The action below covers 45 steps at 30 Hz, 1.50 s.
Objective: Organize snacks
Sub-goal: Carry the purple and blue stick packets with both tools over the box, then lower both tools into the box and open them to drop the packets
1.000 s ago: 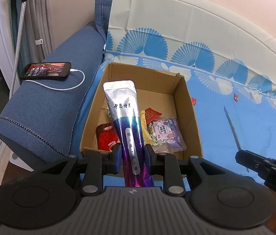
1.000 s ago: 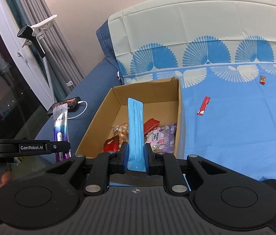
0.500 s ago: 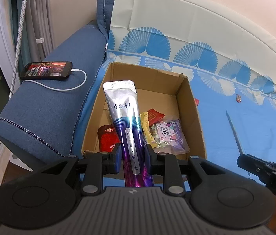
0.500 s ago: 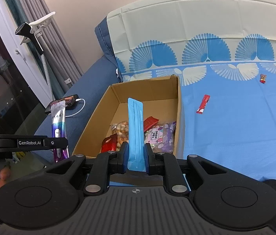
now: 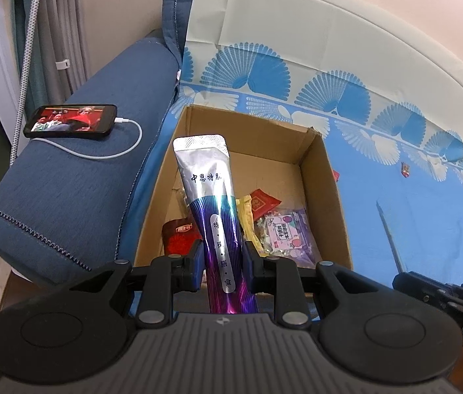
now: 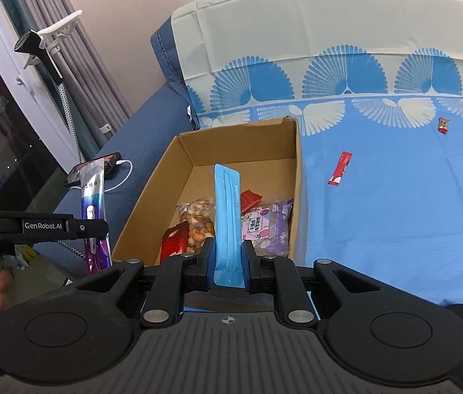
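Left gripper (image 5: 220, 264): your jaws are closed on the lower part of the silver-and-purple foil pouch (image 5: 213, 210), which stands up and leans slightly away over the near edge of the cardboard box (image 5: 326, 197).
Right gripper (image 6: 228, 261): your jaws are nearly together, pinching the bottom of the flat light-blue sachet (image 6: 227, 216), which stands upright in front of the box.
Box contents: a red packet (image 5: 180, 236), a bag of mixed nuts (image 6: 196, 220), a small red sachet (image 5: 262, 200) and a purple-and-white candy bag (image 5: 285, 233) lie at the near end; the far end is bare cardboard.
Loose snacks: a red stick pack (image 6: 339, 169) and a small wrapped candy (image 6: 442, 125) remain on the blue sheet (image 6: 395, 213), right of the box and well apart from it.
Handling: both packs look light and thin; the foil is probably slick and floppy above your grip, so expect the top to sway.
Hold: keep gripping low across the flat faces, not the sealed top edge.
Risk: the tall pouch may catch the near wall as you lower it.
Bystander item: a phone (image 5: 70, 121) on its cable rests on the sofa arm, left of the box.
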### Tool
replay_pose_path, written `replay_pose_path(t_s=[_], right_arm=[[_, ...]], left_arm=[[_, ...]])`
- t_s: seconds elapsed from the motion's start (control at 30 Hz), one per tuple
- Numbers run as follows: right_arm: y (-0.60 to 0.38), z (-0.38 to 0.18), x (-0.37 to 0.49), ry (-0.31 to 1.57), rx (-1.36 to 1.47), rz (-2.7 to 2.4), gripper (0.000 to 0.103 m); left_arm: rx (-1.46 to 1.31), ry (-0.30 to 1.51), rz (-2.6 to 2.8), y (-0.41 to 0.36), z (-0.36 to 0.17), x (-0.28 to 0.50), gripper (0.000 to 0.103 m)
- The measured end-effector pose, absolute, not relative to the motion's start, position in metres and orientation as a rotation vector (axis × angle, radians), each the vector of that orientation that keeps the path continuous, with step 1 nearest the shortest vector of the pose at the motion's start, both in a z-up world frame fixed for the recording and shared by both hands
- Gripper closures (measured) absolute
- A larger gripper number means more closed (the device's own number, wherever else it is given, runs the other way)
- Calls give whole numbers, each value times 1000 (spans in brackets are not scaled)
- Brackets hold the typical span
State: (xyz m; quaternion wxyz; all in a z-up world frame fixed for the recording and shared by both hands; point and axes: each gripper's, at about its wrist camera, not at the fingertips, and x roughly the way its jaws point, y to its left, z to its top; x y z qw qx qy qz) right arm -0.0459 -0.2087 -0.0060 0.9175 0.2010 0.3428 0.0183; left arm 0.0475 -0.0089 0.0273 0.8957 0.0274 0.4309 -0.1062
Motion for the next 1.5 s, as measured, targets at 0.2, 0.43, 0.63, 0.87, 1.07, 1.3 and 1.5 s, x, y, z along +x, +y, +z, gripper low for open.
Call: replay_pose_path(t_s=[0.2,0.43,0.63,0.87,1.07,1.3,1.5], right_arm=[[-209,-12,-27,727,416,39,85],[-208,-19,-2,745,417,49,85],[-206,-26,17,762,423,56,85],[-207,-37,39,787,432,51,85],[-209,-46,58,803,436,52,85],[-207,-54,76,819,436,62,85],[-206,-60,91,826,435,62,85]], left_arm=[[54,905,-220,-11,22,67,76],[55,923,-219,-15,14,90,76],[67,940,-216,-18,3,109,76],[92,954,-209,-25,-12,131,76],[102,977,-198,-28,-23,150,76],[112,990,-194,-29,-33,166,76],[119,1004,-182,-31,-42,178,76]])
